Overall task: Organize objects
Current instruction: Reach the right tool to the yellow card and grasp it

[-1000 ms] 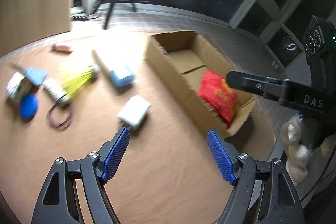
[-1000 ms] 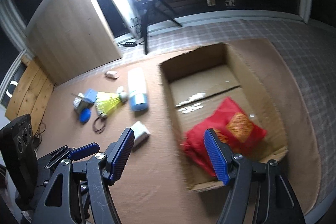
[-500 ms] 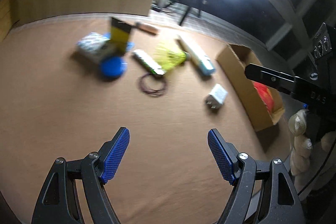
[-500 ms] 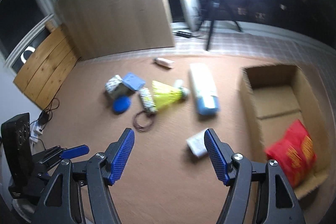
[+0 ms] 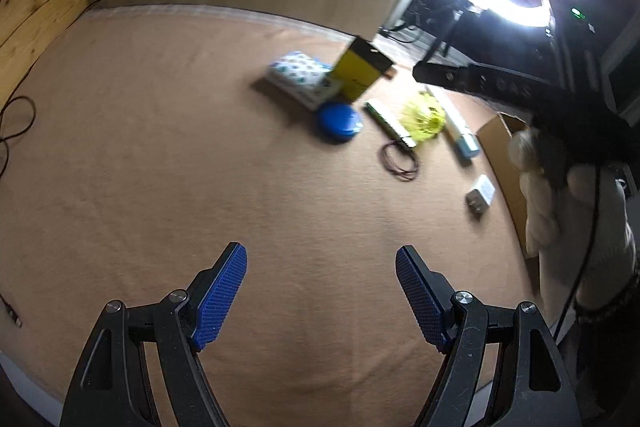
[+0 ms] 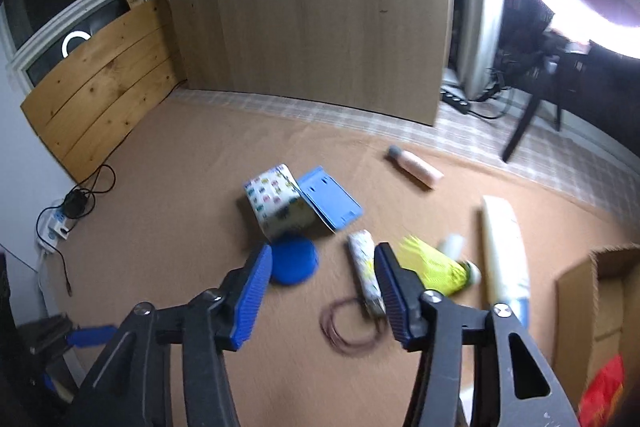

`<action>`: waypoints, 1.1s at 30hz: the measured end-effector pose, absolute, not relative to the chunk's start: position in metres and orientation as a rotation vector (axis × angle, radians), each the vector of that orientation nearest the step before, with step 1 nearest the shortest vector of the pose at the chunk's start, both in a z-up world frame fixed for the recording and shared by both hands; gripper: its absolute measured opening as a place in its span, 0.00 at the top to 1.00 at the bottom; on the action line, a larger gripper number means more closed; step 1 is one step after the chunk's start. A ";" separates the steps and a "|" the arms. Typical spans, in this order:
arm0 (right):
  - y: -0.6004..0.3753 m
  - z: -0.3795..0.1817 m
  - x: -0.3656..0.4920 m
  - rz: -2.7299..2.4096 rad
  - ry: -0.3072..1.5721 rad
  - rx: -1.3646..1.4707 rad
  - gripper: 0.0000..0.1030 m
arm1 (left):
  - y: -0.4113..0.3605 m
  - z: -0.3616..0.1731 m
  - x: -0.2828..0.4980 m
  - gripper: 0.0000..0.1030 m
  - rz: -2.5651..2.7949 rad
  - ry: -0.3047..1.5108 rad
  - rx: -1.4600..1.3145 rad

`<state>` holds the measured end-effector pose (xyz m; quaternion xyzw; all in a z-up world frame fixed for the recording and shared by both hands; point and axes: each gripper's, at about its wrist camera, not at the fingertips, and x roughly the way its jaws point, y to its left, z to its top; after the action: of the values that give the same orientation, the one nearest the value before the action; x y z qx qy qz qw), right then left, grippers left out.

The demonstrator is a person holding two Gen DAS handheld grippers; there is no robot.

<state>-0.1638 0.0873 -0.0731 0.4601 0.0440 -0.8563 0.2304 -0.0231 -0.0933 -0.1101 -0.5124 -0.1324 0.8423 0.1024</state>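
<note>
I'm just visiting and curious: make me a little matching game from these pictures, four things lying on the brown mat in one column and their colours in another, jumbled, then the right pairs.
Things
1. Round flat lid
2. Shuttlecock
3. Loop of rubber bands
4. Bag in the cardboard box

Colours
A. Red
B. Dark brownish
C. Blue
D. Yellow

Pairs: 1-C, 2-D, 3-B, 4-A

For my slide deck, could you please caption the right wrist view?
Right gripper, closing on nothing, above blue disc, rubber bands and yellow shuttlecock.
</note>
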 end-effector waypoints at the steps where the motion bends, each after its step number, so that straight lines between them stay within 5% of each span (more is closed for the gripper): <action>1: 0.080 -0.076 -0.170 -2.345 0.137 1.268 0.57 | -0.098 -0.112 -0.023 0.22 2.490 -0.399 -1.518; 9: 0.044 -0.093 -0.192 -2.300 0.241 1.298 0.65 | -0.126 -0.123 -0.025 0.22 2.509 -0.467 -1.553; 20: 0.037 -0.104 -0.205 -2.278 0.246 1.323 0.96 | -0.128 -0.126 -0.027 0.22 2.517 -0.482 -1.564; 33: 0.083 -0.072 -0.191 -2.333 0.093 1.273 0.99 | -0.106 -0.119 -0.031 0.22 2.503 -0.448 -1.538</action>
<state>-0.1912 0.0835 -0.0723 0.4649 0.0341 -0.8519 0.2387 -0.0305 -0.1060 -0.1187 -0.5158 -0.1504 0.8391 0.0848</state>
